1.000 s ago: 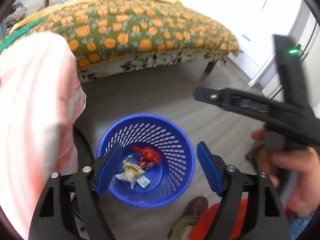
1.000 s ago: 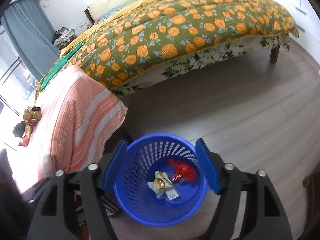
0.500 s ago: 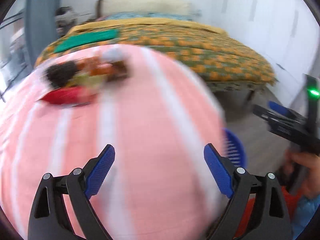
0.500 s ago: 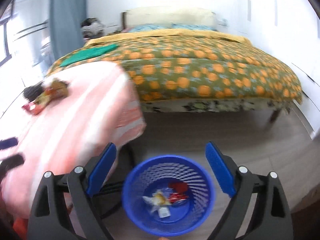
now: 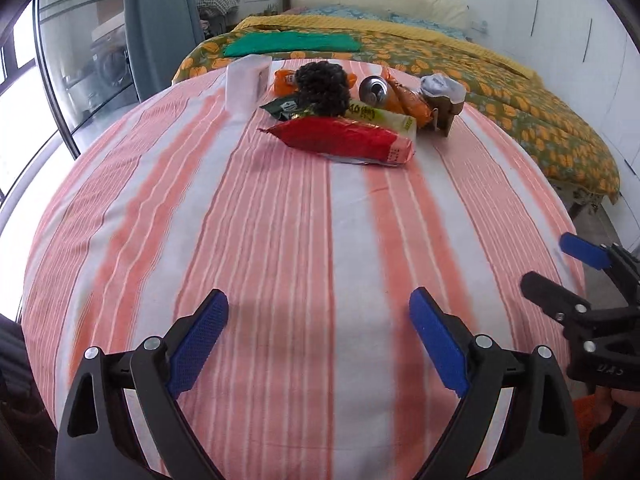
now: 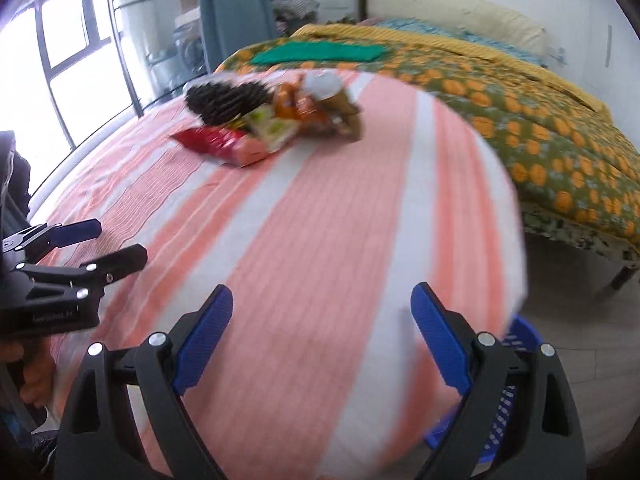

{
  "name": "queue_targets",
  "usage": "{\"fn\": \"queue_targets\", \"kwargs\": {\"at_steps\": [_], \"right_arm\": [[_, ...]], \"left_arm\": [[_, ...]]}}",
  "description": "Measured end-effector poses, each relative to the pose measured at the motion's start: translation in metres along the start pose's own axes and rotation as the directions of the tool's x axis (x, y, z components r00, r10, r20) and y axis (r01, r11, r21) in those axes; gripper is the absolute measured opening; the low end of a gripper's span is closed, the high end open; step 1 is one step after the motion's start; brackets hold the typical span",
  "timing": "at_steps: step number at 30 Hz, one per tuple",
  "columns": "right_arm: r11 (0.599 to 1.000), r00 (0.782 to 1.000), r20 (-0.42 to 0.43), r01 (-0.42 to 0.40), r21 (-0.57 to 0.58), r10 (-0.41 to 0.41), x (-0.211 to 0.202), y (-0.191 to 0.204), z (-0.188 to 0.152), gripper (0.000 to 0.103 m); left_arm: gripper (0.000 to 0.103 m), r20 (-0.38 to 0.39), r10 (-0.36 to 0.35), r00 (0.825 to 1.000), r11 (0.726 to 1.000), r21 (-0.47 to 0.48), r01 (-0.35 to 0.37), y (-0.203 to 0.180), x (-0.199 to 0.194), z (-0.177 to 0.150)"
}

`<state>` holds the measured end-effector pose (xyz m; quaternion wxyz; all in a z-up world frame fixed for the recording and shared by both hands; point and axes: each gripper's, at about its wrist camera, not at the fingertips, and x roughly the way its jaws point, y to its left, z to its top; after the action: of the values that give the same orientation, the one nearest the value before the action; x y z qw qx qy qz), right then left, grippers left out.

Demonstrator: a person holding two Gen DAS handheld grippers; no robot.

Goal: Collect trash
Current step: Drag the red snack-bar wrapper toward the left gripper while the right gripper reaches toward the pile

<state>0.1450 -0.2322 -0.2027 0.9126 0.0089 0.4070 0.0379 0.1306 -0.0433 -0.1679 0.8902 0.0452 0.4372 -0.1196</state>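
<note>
Striped pink cloth covers the bench (image 5: 280, 240); the left tool (image 5: 318, 342) hangs over it, jaws wide and empty. Trash (image 5: 344, 140) lies piled at its far side. The right tool (image 6: 322, 340) gapes empty, the blue basket (image 6: 516, 344) beneath its right finger.

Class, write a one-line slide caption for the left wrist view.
Open left gripper faces a pile of trash on the striped tablecloth, bed behind.

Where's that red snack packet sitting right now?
In the left wrist view the red snack packet lies on the far part of the striped cloth, at the front of the trash pile, just before the black clump and the can.
</note>
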Motion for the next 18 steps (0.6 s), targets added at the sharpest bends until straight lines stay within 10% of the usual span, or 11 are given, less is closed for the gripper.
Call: {"fn": "queue_targets", "kwargs": {"at_steps": [10, 18], "right_arm": [[0.997, 0.999, -0.03, -0.029, -0.077, 0.026, 0.013, 0.011, 0.019, 0.088], [0.976, 0.988, -0.067, -0.149, -0.158, 0.14, 0.044, 0.037, 0.08, 0.058]], "left_arm": [[0.092, -0.021, 0.022, 1.0, 0.999, -0.036, -0.022, 0.052, 0.015, 0.014], [0.097, -0.029, 0.015, 0.999, 1.0, -0.024, -0.015, 0.048, 0.019, 0.014]]}}
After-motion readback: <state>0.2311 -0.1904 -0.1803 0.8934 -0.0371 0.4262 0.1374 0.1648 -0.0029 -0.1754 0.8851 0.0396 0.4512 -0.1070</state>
